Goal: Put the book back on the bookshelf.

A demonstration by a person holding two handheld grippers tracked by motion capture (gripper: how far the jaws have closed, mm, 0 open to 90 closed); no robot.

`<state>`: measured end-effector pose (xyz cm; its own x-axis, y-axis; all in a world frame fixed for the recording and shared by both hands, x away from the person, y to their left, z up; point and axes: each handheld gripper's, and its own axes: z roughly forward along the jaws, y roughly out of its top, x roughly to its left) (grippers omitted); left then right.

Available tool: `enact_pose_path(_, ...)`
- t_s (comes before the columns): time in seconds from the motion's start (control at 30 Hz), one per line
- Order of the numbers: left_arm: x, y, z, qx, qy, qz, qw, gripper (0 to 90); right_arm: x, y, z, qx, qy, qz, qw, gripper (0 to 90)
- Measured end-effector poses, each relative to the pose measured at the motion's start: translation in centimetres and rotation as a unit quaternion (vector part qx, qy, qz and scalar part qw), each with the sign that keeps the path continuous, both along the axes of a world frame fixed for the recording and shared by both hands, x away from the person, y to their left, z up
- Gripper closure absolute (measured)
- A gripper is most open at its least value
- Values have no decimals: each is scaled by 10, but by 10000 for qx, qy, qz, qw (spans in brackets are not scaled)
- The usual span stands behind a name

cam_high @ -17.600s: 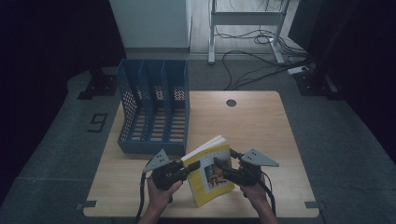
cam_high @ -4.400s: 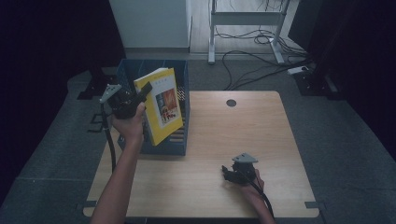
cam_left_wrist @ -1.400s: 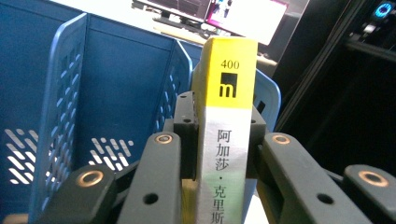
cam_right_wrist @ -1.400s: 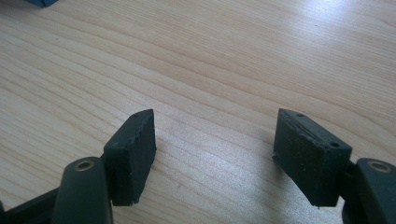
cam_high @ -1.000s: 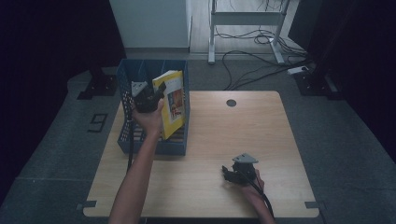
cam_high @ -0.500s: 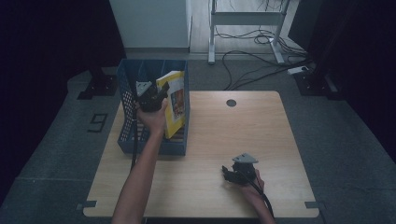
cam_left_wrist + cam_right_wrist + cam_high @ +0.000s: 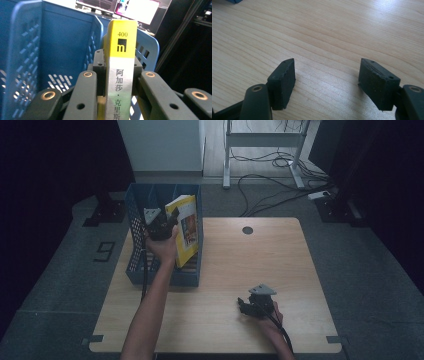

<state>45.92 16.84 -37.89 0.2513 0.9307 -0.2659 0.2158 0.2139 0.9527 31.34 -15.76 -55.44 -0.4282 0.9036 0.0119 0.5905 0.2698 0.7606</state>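
The wooden table (image 7: 300, 265) was the biggest thing there, pale, smooth-grained and flat, and everything else sat in relation to the blue plastic file rack (image 7: 137, 265) at its far left corner. That rack looked rigid, its walls pierced with slots and its dividers making upright compartments open at the top. In its right-hand compartment, leaning slightly, stood the yellow book (image 7: 186, 227), a thick paperback with a glossy cover and a yellow-and-white spine printed in black characters. It seemed moderately heavy for its size, stiff across the spine but likely to flex or fan open if taken by the loose page edge, and the slick cover could slide under light pressure; the spine end was the sound place to grip. That was where the left tool (image 7: 159, 222) had it, beside the rack's middle divider, jaws closed tight on either side of the spine with the hard black pads pressing the covers. Well away from the rack, near the table's front edge, the right tool (image 7: 252, 306) rested low over bare wood, jaws spread wide and holding nothing.
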Motion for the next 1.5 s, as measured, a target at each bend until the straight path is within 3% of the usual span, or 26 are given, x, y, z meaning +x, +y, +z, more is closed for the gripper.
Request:
enact_pose_path(0.13,0,-1,0,119,1,18,9999,751,0,0,0,-2,-1,0,10000,290)
enact_pose_path(0.93,5,-5,-29,45,114,48,9999,751,0,0,0,2,1,-2,10000,290)
enact_pose_path(1.2,-3,-5,-32,29,27,-9,10000,744,0,0,0,1,3,-4,10000,290)
enact_pose_path(1.5,-24,3,-36,9,49,-146,9999,734,0,0,0,-4,14,-6,10000,290)
